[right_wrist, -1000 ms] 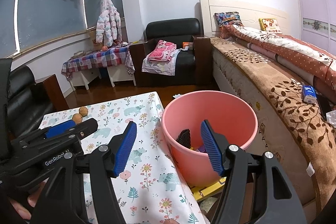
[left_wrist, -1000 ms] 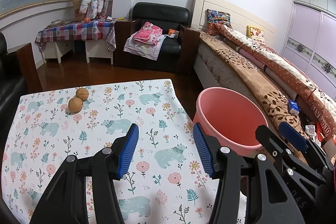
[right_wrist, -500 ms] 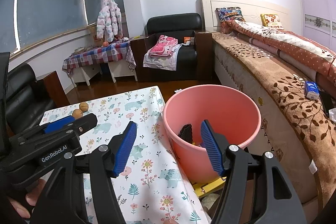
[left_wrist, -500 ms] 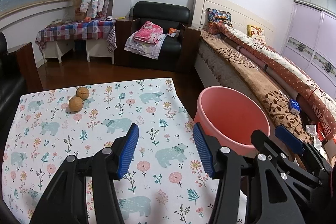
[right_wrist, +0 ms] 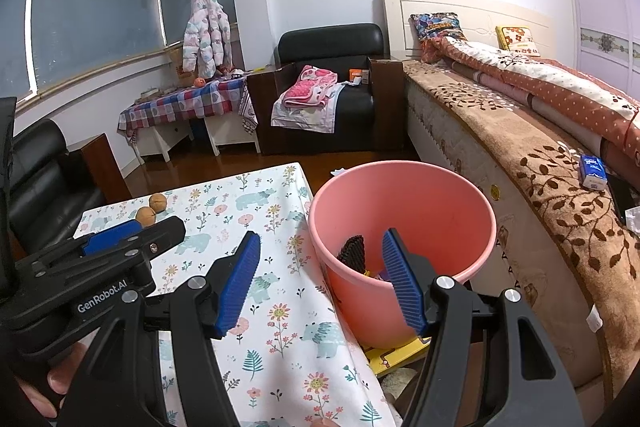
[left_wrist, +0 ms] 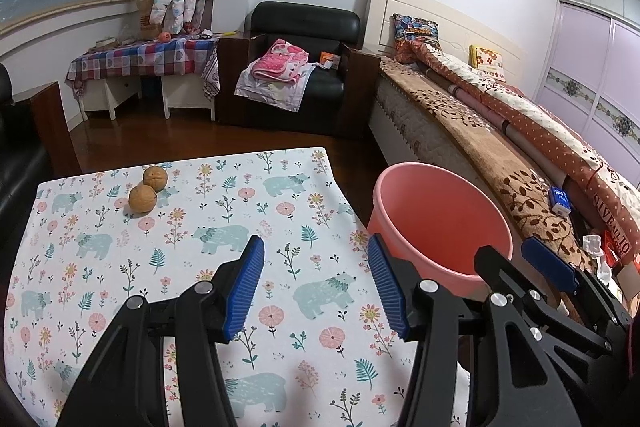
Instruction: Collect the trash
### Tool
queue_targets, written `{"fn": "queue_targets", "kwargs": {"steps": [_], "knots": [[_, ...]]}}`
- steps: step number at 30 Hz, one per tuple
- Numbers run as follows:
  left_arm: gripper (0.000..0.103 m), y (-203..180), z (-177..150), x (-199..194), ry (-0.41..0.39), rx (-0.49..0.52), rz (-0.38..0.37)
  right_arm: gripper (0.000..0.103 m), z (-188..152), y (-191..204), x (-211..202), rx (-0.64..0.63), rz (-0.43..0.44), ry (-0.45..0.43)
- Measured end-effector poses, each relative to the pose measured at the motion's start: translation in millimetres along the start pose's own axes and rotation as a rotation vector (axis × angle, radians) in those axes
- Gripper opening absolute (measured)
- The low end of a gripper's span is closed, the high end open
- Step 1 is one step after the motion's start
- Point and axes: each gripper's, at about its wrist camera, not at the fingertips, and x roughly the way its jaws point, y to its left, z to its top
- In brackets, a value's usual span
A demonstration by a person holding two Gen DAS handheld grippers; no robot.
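Landmark's the pink bucket (right_wrist: 404, 215), sitting right beside the floral-cloth table (left_wrist: 224, 211), some junk already inside. Both the left gripper (left_wrist: 316, 283) and right gripper (right_wrist: 320, 279) gape wide, holding nothing. Two walnuts (left_wrist: 149, 189) sit across the table, well away from the bucket.

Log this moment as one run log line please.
left gripper open, empty | right gripper open, empty | two round brown walnuts on floral tablecloth | pink plastic bucket holds trash

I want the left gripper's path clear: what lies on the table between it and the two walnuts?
Nothing: in the left wrist view, only bare patterned tablecloth lies between the open left gripper and the walnuts.
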Motion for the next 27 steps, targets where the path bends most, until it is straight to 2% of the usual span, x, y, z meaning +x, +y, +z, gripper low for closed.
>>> {"fn": "queue_targets", "kwargs": {"steps": [27], "knots": [[0.053,-2.2,-0.3,-0.6,0.009,0.003,-0.005,0.064,-0.4,-0.9,0.9,0.001,0.000,0.006]]}}
